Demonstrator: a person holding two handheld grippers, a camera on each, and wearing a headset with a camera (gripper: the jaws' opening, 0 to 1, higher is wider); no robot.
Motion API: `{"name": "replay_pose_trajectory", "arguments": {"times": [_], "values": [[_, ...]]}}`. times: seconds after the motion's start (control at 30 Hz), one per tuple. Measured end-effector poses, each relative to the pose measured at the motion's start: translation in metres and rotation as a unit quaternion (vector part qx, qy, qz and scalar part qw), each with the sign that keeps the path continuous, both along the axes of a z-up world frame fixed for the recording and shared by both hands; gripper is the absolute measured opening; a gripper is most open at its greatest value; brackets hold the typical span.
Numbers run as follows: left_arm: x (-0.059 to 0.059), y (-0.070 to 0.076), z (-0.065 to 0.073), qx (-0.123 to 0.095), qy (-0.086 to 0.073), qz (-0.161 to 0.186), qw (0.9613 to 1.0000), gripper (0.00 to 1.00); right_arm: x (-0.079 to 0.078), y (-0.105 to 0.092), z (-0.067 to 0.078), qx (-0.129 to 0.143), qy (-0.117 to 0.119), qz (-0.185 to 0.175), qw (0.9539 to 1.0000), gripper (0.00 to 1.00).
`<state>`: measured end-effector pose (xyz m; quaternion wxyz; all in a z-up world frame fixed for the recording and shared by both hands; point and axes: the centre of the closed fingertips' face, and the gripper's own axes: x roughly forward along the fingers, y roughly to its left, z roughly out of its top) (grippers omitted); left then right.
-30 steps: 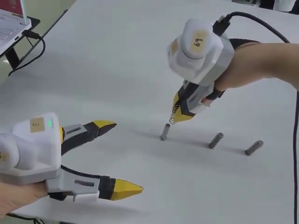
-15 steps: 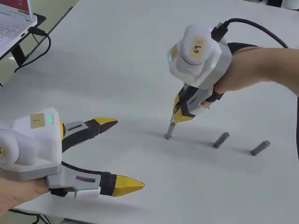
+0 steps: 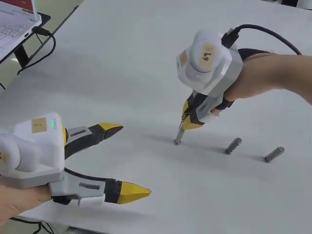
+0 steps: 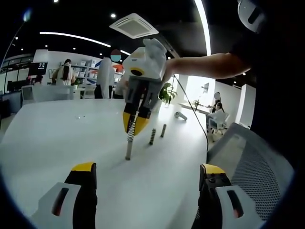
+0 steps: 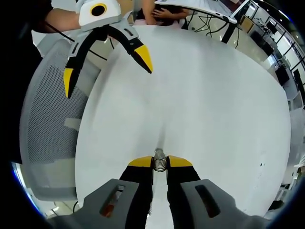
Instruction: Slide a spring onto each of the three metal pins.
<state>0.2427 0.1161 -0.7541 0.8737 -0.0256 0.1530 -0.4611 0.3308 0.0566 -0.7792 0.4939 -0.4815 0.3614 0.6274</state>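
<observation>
Yellow tips of your right gripper (image 3: 190, 123) are clenching the spring (image 3: 182, 122) nearly upright, straight above the pin (image 3: 177, 140) at frame centre; left gripper (image 3: 132, 161) is hanging open, lower left.

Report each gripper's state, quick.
Left gripper: open, holding nothing.
Right gripper: shut on a spring above a pin.

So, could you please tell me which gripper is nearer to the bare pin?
Right. The right gripper hangs just above the bare pin, shut on a spring; the left gripper sits open, well off to the side.
</observation>
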Motion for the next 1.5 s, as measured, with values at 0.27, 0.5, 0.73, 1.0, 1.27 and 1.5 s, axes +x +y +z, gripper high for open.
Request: {"name": "replay_pose_trajectory", "arguments": {"times": [0.27, 0.5, 0.73, 1.0, 1.27, 1.5], "values": [[-0.002, 0.001, -0.001, -0.001, 0.002, 0.001, 1.0000, 0.85, -0.001, -0.001, -0.005, -0.004, 0.001, -0.001, 1.0000, 0.08], [-0.003, 0.001, -0.001, -0.001, 0.003, 0.001, 1.0000, 0.85, -0.002, -0.001, -0.011, -0.004, 0.003, -0.003, 1.0000, 0.08], [-0.004, 0.002, -0.002, -0.002, 0.004, 0.002, 1.0000, 0.85, -0.003, -0.001, -0.016, -0.005, 0.005, -0.002, 1.0000, 0.08], [-0.004, 0.004, -0.004, -0.002, 0.006, 0.005, 1.0000, 0.84, -0.006, -0.001, -0.022, -0.006, 0.010, -0.005, 0.9999, 0.08], [-0.003, 0.006, -0.005, -0.005, 0.009, 0.009, 0.9999, 0.84, -0.008, -0.002, -0.027, -0.008, 0.008, -0.004, 0.9999, 0.08], [-0.002, 0.009, -0.006, -0.005, 0.010, 0.012, 0.9999, 0.84, -0.006, -0.001, -0.034, -0.009, 0.012, -0.005, 0.9999, 0.08]]}}
